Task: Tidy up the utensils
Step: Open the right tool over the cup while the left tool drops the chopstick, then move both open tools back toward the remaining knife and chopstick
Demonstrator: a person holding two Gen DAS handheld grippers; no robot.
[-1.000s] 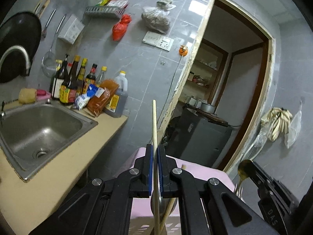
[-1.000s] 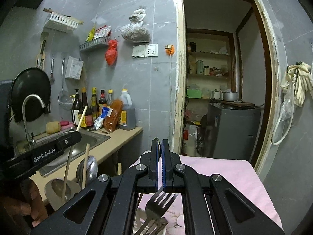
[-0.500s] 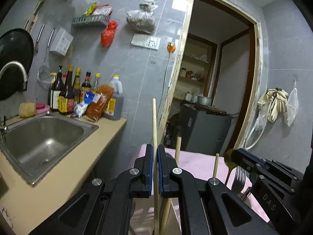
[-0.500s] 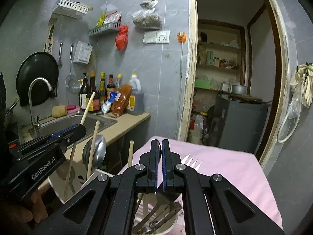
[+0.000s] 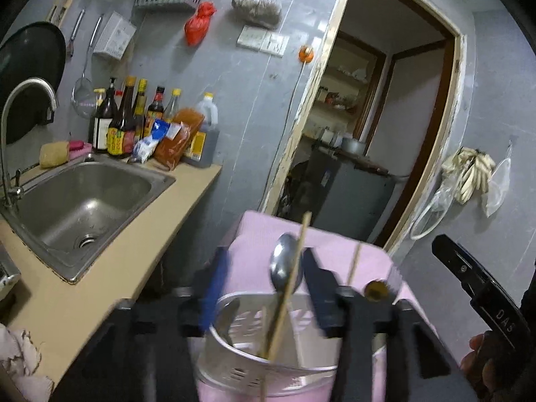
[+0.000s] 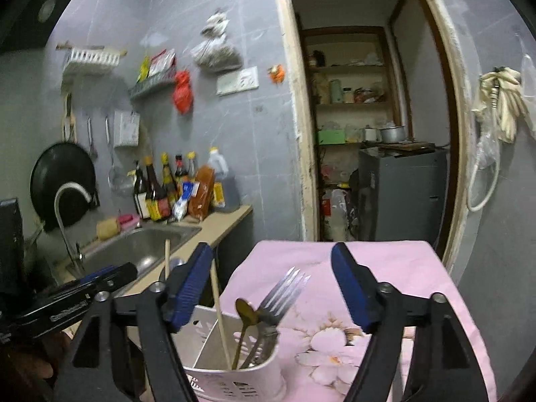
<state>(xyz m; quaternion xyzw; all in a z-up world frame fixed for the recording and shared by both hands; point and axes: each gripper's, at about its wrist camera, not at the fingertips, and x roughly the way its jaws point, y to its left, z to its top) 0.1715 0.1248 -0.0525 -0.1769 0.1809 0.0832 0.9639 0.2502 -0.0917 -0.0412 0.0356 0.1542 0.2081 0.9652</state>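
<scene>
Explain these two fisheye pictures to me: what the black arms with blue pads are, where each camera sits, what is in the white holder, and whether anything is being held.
No robot here: a person carries a hand-held two-finger tool in each hand, with a camera mounted on each, looking forward along its fingers.

The left wrist view shows the left tool, blurred; the right wrist view shows the right tool with its blue pads.

Both hang over a white utensil holder that stands on a pink flowered cloth. In the holder stand a fork, a small brass-coloured spoon, a larger steel spoon and wooden chopsticks.

Both tools have just been opening. Their pads stand apart and press on nothing, so nothing is held; the utensils rest in the holder. To the left are a counter and a sink.
</scene>
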